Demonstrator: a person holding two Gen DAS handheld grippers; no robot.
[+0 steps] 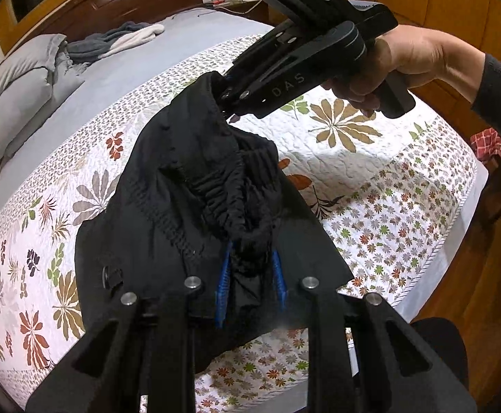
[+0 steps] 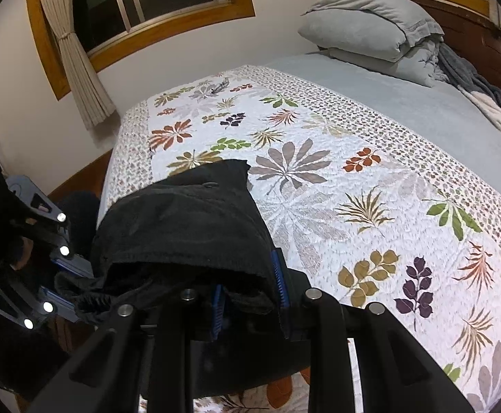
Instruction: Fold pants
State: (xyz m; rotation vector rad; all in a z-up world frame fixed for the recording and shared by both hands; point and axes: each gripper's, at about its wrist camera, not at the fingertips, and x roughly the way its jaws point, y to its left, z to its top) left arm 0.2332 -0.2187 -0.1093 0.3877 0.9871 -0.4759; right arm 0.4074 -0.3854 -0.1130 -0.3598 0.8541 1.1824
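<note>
2 claws, left claw (image 1: 250,285), right claw (image 1: 224,98), gripping pants (image 1: 188,206)

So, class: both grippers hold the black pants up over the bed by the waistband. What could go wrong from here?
1. The left gripper and right gripper each pinch only bunched waistband of the black pants; the elastic could slip free.
2. The fabric hangs crumpled between them, so laying it on the floral quilt now may trap wrinkles.
3. The pants hang near the bed's edge, so part might end up off the side.
</note>
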